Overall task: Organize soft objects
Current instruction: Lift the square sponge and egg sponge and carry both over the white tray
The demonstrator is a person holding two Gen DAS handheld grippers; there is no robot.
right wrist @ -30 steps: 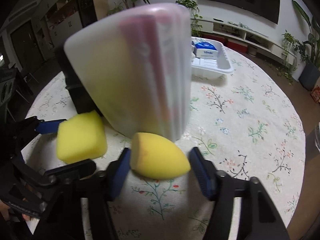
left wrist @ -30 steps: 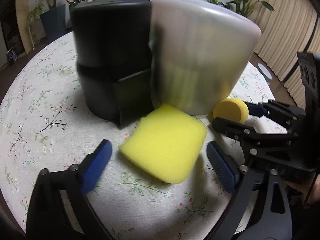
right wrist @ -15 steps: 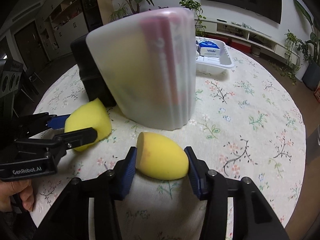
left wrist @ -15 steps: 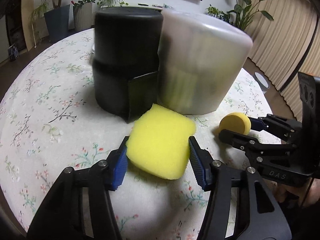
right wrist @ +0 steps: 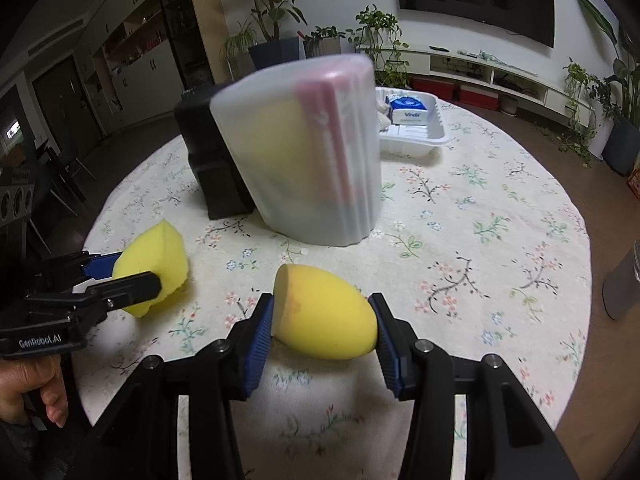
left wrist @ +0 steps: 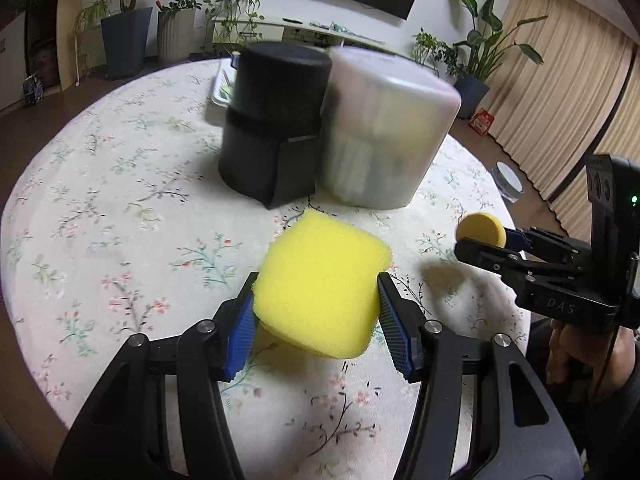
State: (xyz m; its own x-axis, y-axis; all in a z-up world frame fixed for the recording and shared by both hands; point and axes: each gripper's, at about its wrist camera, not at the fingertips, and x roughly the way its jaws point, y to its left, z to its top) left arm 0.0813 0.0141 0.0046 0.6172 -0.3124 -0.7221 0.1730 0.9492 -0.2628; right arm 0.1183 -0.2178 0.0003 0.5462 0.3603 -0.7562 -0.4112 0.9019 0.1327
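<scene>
My left gripper (left wrist: pixel 316 320) is shut on a square yellow sponge (left wrist: pixel 320 284), which hangs a little above the flowered tablecloth (left wrist: pixel 120 216). The sponge bulges between the blue pads (left wrist: pixel 240 330). In the right wrist view the same sponge (right wrist: pixel 154 264) shows at the left in the left gripper (right wrist: pixel 136 274). My right gripper (right wrist: pixel 322 334) is shut on a yellow egg-shaped sponge (right wrist: pixel 324 318), also lifted off the cloth. The egg sponge (left wrist: pixel 480 230) appears at the right of the left wrist view, end on, in the right gripper (left wrist: pixel 492 244).
A black container (left wrist: pixel 272 128) and a translucent white container (left wrist: pixel 384 136) stand side by side behind the sponges. A white tray (right wrist: pixel 416 136) with a blue tissue pack (right wrist: pixel 408 110) sits further back. A grey cylinder (right wrist: pixel 624 284) stands off the table's right edge. A hand (right wrist: pixel 28 392) grips the left tool.
The left jaws closed on the square sponge and the right jaws tightened on the egg sponge. Both grippers then lifted their sponges and drew back from the containers.
</scene>
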